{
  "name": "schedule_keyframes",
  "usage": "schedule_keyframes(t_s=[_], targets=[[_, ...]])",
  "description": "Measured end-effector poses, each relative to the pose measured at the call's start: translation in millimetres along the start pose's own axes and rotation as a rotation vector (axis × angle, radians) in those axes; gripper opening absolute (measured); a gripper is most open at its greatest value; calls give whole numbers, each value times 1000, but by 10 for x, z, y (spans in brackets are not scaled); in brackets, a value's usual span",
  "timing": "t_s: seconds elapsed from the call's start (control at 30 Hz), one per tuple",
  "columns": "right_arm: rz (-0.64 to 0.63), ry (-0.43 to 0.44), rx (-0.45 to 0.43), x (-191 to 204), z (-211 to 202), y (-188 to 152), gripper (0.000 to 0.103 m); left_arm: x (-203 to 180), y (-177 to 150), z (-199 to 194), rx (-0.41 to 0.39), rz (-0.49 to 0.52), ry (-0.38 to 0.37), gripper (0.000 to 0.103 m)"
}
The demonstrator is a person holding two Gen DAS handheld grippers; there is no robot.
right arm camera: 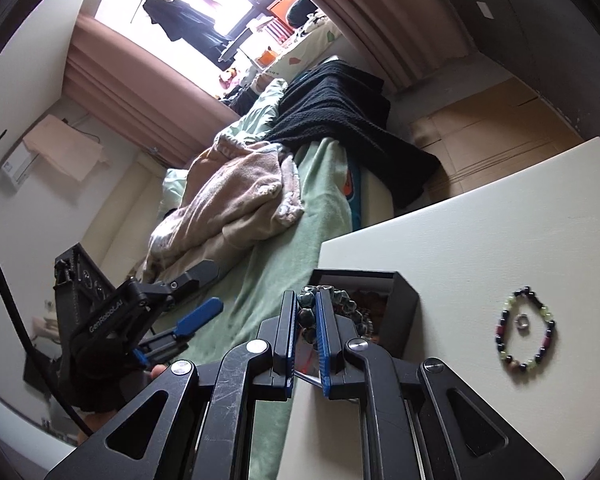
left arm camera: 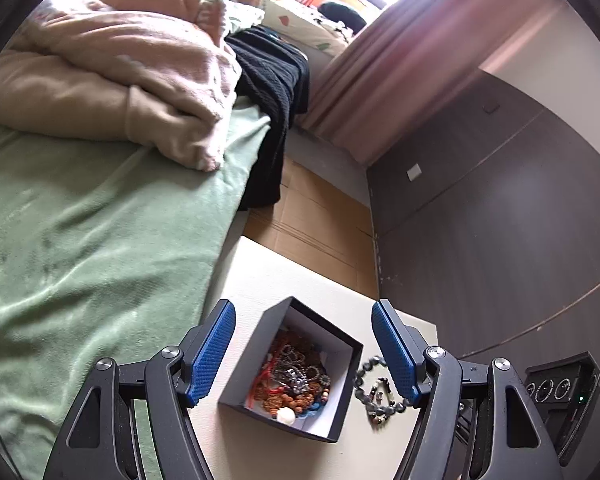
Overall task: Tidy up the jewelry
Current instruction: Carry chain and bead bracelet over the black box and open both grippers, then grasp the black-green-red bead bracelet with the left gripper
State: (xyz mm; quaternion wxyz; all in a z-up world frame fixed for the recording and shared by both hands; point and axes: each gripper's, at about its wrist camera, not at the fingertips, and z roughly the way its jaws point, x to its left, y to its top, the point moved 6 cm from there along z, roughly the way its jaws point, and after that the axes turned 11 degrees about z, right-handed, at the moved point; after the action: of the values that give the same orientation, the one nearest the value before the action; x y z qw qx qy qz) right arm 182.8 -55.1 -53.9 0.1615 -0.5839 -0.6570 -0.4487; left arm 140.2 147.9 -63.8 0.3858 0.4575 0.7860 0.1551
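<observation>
two hand-held grippers: my right (right arm camera: 304, 312) pinches a dark bead bracelet (right arm camera: 306, 316) over the box (left arm camera: 340, 364); my left (left arm camera: 304, 352) gapes empty; only the right view shows the ring (right arm camera: 523, 323).

An open, square black cardboard box with white lining (left arm camera: 342, 384) is set on the white tabletop, filled with tangled beaded jewelry (left arm camera: 296, 380). At its 3 o'clock, a dark-and-green beaded bracelet (right arm camera: 527, 330) is laid flat, with a small silver ring (right arm camera: 522, 323) enclosed.

A grey-green stone-bead bracelet (right arm camera: 332, 308) is held over the box.
</observation>
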Motion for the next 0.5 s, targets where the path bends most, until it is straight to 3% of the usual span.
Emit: schedule_keyframes(t_s=[0.03, 0.1, 0.13, 0.17, 0.43, 0.5], targets=[[1, 10, 0, 30, 38, -3, 11, 9, 9, -20, -10, 4, 4, 71], [-27, 2, 2, 102, 119, -39, 26, 19, 18, -46, -24, 19, 18, 71], [-47, -27, 22, 116, 168, -74, 47, 6, 8, -59, -26, 30, 24, 71], [-54, -55, 26, 104, 180, -97, 56, -16, -8, -59, -23, 44, 28, 71], [14, -144, -30, -226, -128, -82, 56, -334, -197, -83, -11, 176, 7, 71], [26, -166, -53, -298, -261, -71, 57, -392, -239, -107, -21, 195, 32, 71]])
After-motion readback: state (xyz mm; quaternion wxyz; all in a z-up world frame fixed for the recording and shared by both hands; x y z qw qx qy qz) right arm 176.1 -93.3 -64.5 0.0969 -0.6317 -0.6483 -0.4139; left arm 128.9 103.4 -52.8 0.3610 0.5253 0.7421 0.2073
